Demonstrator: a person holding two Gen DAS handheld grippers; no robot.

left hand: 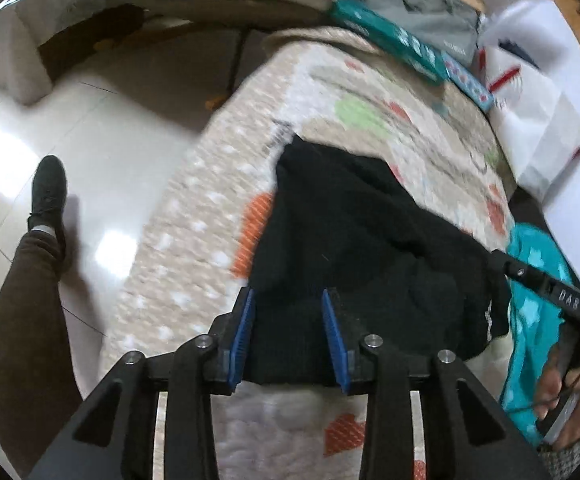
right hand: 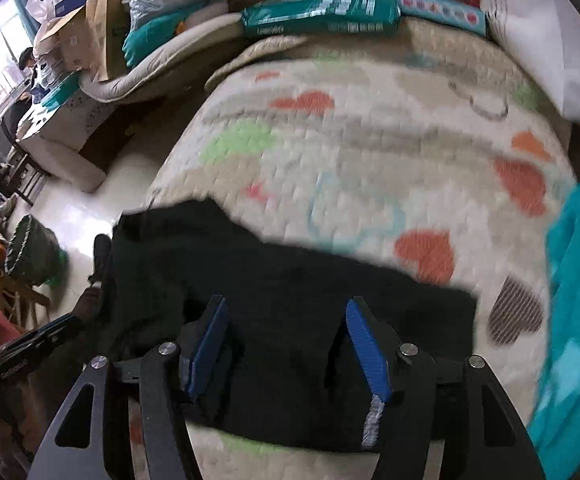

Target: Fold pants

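Black pants [left hand: 354, 248] lie folded in a compact pile on a quilted bed cover with hearts [left hand: 193, 248]. My left gripper [left hand: 289, 300] is open just above the near edge of the pants, blue pads [left hand: 245, 328] apart, nothing between them. In the right wrist view the pants [right hand: 290, 288] lie across the quilt [right hand: 370, 140]. My right gripper [right hand: 285, 308] is open over their near edge, empty. The right gripper's body [left hand: 554, 292] shows at the right of the left wrist view.
A teal cloth [right hand: 578, 300] lies at the bed's right. Teal packages [right hand: 322, 16] and a white bag [left hand: 538, 112] sit at the far end. The bed edge drops to a shiny tile floor [left hand: 89, 152]. My leg and shoe [left hand: 49, 192] stand there. A basket [right hand: 29, 252] stands on the floor.
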